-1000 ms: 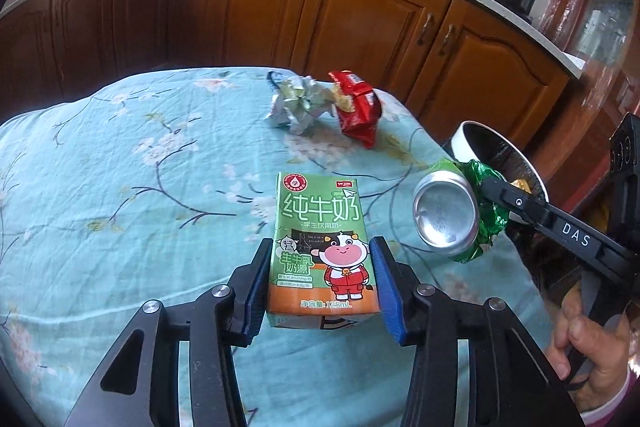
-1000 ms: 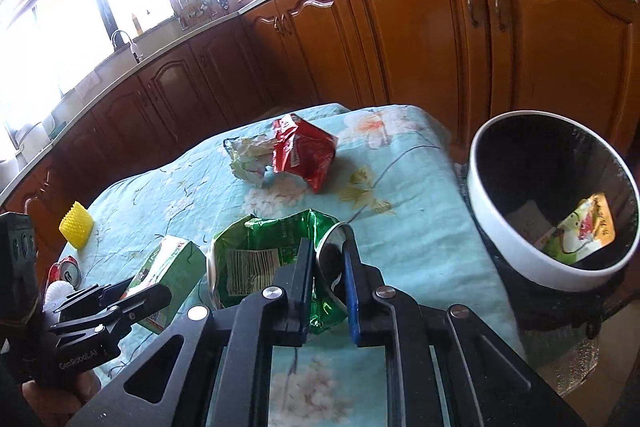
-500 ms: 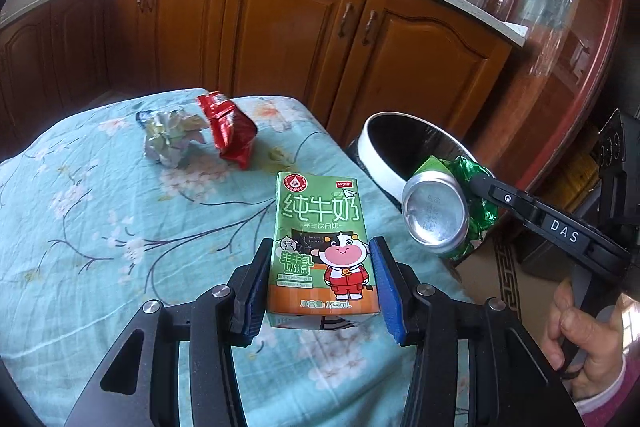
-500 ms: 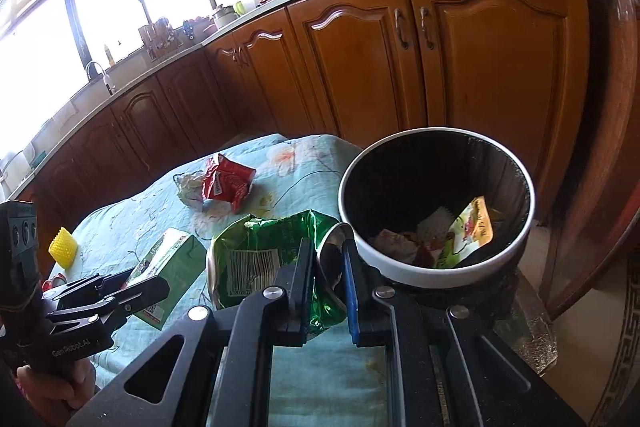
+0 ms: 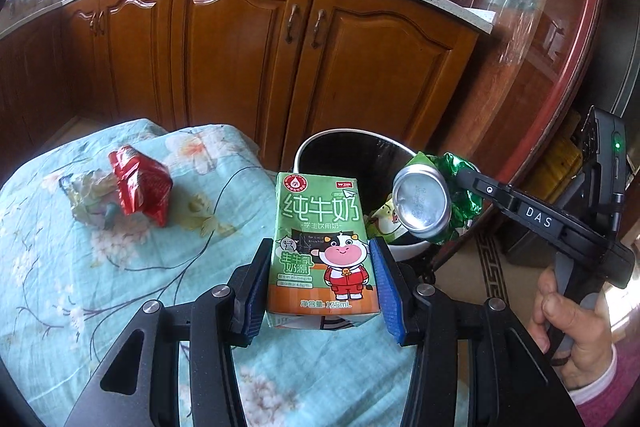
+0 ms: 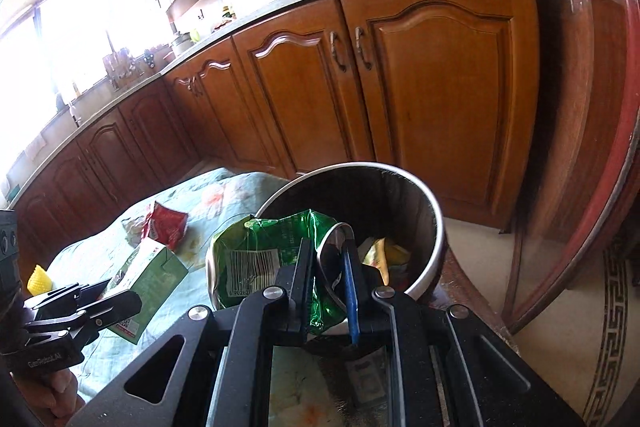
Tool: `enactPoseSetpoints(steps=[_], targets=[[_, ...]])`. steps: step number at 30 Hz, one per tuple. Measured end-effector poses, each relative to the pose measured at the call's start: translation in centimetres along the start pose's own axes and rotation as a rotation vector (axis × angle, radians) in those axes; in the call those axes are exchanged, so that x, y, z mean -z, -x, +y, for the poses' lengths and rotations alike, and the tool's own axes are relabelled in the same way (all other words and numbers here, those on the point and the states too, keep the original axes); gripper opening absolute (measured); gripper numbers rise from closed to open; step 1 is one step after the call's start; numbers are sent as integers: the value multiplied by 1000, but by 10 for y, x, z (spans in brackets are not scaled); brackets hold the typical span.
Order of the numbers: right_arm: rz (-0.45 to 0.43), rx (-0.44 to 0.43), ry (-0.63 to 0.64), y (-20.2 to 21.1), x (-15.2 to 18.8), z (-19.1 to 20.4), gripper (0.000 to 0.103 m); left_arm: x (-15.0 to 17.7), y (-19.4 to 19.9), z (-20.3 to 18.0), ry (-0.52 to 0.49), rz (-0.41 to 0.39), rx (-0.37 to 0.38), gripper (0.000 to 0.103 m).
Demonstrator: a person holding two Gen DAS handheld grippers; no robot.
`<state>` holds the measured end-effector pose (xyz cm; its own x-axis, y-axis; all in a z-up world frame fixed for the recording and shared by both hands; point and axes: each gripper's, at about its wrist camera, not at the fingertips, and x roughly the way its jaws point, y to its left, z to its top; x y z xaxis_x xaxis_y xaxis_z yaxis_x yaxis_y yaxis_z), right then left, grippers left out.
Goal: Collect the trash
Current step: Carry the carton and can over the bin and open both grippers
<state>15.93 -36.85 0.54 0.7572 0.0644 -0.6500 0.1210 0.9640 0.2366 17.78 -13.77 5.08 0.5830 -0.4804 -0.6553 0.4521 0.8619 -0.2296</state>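
My left gripper (image 5: 322, 281) is shut on a green milk carton (image 5: 322, 247), held upright above the table's right end. In the right wrist view the same carton (image 6: 146, 277) shows at lower left. My right gripper (image 6: 328, 285) is shut on a crushed silver can (image 5: 420, 205) together with a green snack wrapper (image 6: 260, 247), held over the near rim of the white-rimmed trash bin (image 6: 434, 211). The bin (image 5: 316, 147) holds some yellow and green packets. A red snack bag (image 5: 140, 183) and a crumpled pale wrapper (image 5: 86, 201) lie on the table.
The table wears a teal flowered cloth (image 5: 100, 287). Wooden kitchen cabinets (image 5: 248, 67) run behind the bin, with a wok and a pot on the counter. A glass-fronted red cabinet (image 6: 580, 127) stands to the right. A yellow object (image 6: 38, 277) sits at the table's far left.
Both grippers have swung right with their loads, from over the table towards the bin. The can and green wrapper now hang over the bin's rim; the carton is close beside it.
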Motion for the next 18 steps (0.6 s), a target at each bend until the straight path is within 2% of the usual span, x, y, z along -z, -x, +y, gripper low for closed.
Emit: enactPoseSetpoints(steps=[18], targets=[[53, 66, 46, -42, -23, -28, 13, -49, -92, -31, -66, 72, -17, 46]])
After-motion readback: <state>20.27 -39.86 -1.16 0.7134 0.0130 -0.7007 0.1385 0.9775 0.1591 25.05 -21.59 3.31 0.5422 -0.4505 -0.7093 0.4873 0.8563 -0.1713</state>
